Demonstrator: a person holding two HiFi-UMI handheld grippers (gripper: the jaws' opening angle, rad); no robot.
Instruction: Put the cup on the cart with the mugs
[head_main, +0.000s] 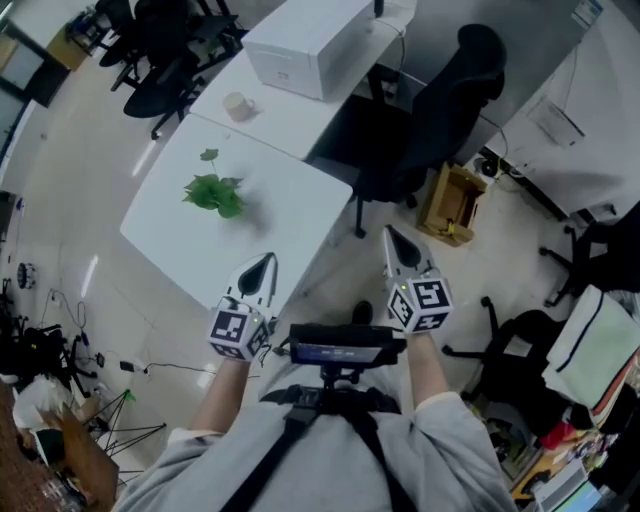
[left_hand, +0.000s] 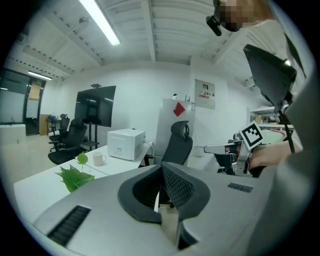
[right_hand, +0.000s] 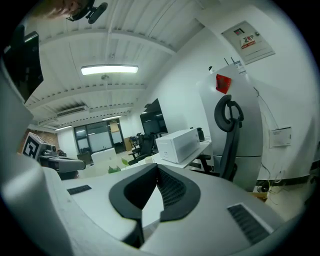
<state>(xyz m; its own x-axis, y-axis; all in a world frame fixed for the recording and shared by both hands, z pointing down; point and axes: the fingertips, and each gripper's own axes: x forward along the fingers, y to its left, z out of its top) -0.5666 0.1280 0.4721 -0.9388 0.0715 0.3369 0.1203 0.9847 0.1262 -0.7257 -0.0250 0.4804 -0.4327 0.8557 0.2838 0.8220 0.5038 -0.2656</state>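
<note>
I hold my left tool (head_main: 264, 263) and my right tool (head_main: 392, 236) out in front of me, side by side with a gap between them, both pointing toward the far side of the room. The left tool's jaws are closed, tip against tip, with nothing caught in them. The right tool's jaws are closed too and likewise empty. From my head, the left tool lines up with the near edge of the white table (head_main: 165, 228), and the right one is over the floor to the right of it. The cup (head_main: 238, 105) stands upright on the far stretch of table, well apart from both tools. A green plant (head_main: 213, 191) sits nearer to me, a white box (head_main: 305, 45) stands just right of the cup, and a black office chair (head_main: 445, 115) is further right.
</note>
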